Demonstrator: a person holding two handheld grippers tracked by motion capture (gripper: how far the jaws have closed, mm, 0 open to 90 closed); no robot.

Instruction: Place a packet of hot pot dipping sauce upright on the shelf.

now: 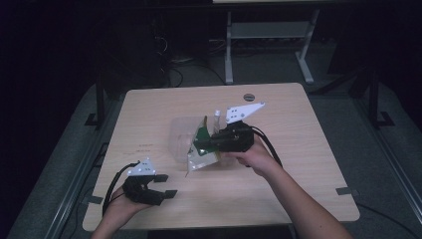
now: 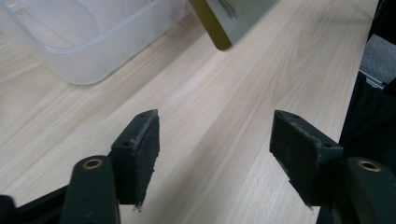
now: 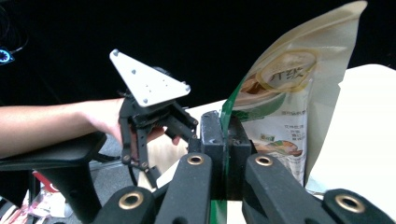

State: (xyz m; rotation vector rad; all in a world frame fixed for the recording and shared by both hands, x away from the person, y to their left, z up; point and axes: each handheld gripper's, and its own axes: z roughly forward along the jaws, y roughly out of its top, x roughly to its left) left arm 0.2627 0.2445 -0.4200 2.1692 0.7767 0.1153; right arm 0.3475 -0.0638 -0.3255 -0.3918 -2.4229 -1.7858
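Observation:
A beige and green snack pouch (image 1: 202, 157) hangs tilted over the table, beside a clear plastic container (image 1: 181, 133). My right gripper (image 1: 203, 145) is shut on the pouch's edge. In the right gripper view the jaws (image 3: 225, 135) pinch the green edge, and the printed pouch (image 3: 286, 93) rises to the right. My left gripper (image 1: 167, 185) stands open near the table's front left, with nothing between its pads. In the left gripper view the open jaws (image 2: 215, 144) frame bare wood, with the container (image 2: 93, 51) and a corner of the pouch (image 2: 223, 25) beyond.
The light wooden table (image 1: 298, 164) has a small dark round mark (image 1: 249, 96) near its far edge. A white desk frame (image 1: 229, 45) stands on the dark floor behind. The left hand and its gripper (image 3: 156, 126) are at the left of the right gripper view.

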